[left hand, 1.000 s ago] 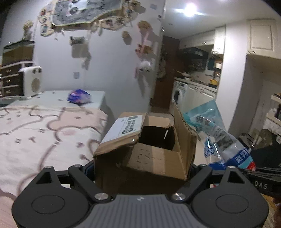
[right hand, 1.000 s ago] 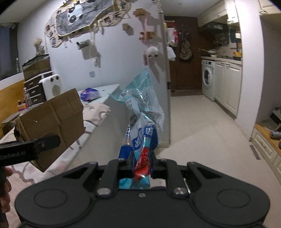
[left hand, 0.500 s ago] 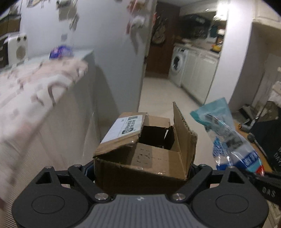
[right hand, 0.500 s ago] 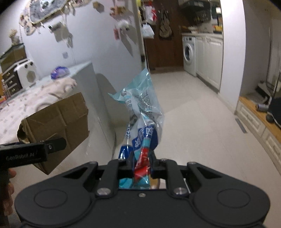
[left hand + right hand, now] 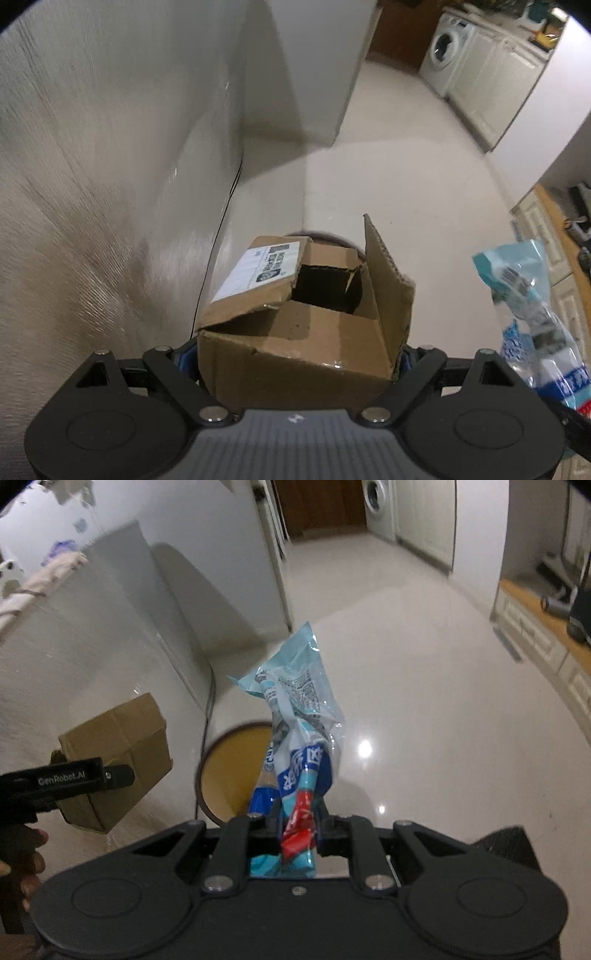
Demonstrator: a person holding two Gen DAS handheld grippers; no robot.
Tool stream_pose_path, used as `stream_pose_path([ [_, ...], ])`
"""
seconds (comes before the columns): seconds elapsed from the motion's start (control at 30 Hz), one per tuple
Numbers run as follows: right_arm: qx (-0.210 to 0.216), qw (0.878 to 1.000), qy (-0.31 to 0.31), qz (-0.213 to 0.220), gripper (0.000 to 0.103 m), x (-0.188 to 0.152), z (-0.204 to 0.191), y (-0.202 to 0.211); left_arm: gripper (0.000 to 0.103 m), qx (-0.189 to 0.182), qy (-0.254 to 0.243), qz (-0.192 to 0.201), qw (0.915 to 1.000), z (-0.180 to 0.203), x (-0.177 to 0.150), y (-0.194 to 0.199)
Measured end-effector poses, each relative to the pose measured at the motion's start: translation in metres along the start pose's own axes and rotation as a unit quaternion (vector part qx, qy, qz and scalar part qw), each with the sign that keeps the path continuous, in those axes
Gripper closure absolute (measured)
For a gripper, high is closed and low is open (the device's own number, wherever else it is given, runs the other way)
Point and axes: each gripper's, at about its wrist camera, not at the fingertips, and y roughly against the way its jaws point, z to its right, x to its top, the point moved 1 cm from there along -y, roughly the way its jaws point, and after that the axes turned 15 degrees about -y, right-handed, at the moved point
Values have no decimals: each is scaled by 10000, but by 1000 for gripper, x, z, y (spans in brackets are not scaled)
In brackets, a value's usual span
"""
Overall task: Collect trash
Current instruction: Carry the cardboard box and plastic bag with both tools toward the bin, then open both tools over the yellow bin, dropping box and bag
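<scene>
**Both loads held above the bin; wrapper nearer the opening**

Left wrist view: the left gripper [image 5: 295, 360] had its jaws spread wide and clamped on the two sides of a cardboard box [image 5: 306, 317], flaps torn open, shipping label on the upper left flap. The box pointed forward and down toward the pale tiled floor [image 5: 388, 177]. Just past the box's far edge a dark curved rim [image 5: 321, 235] showed, probably the bin; most of it was hidden behind the box. The plastic wrapper [image 5: 532, 314] hung at the right edge of the view.

Right wrist view: the right gripper [image 5: 295, 830] had its jaws pinched narrow on the red-and-blue end of the plastic wrapper [image 5: 295, 716], long axis running up and away from the jaws. The round waste bin [image 5: 232, 771], dark rim and yellow-brown inside, stood on the floor directly below and slightly left of the wrapper. The cardboard box [image 5: 118, 753] sat left of the bin, beside the white cabinet side [image 5: 92, 635].

Judgement: the wrapper was nearer the opening; the box needed a rightward shift.
</scene>
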Motion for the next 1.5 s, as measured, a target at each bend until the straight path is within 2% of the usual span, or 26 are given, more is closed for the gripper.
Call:
stream_pose_path([
  [0.2,-99,9984,-110,-546,87,1,10,-68,12,74,414,-254,9988,-24,3,-68],
  [0.43,52,9925,26,-1218,87,7,-15,-148,12,-50,805,-504,9955,-41,-1,-120],
  [0.53,118,9868,129,-1611,86,10,-31,-186,12,-130,807,-594,9949,-42,-1,-135],
  [0.67,276,9733,95,-2278,82,12,-48,-237,12,-247,754,-712,9943,-38,4,-157],
  [0.77,116,9698,150,-2431,82,15,-56,-261,12,-276,739,-760,9940,-36,3,-169],
  [0.97,-307,9681,581,-2418,82,21,-65,-289,12,-362,735,-824,9932,-33,-1,-178],
  [1.1,-341,9535,994,-2826,79,17,-72,-304,12,-407,771,-832,9927,-33,-1,-184],
  [1.17,-510,9501,1255,-2810,79,17,-80,-310,12,-437,775,-832,9926,-34,0,-186],
  [1.23,-602,9523,1410,-2639,76,24,-88,-316,12,-483,788,-826,9923,-36,-2,-187],
  [1.33,-360,9654,1420,-2158,53,45,-98,-318,12,-515,790,-820,9922,-38,0,-190],
  [1.37,-233,9716,1325,-1947,39,53,-101,-317,12,-508,788,-820,9922,-40,0,-191],
  [1.4,-194,9762,1225,-1779,32,58,-102,-315,12,-503,784,-826,9922,-41,1,-192],
  [1.5,-83,9819,1056,-1568,33,72,-100,-306,12,-488,766,-835,9924,-43,5,-194],
])
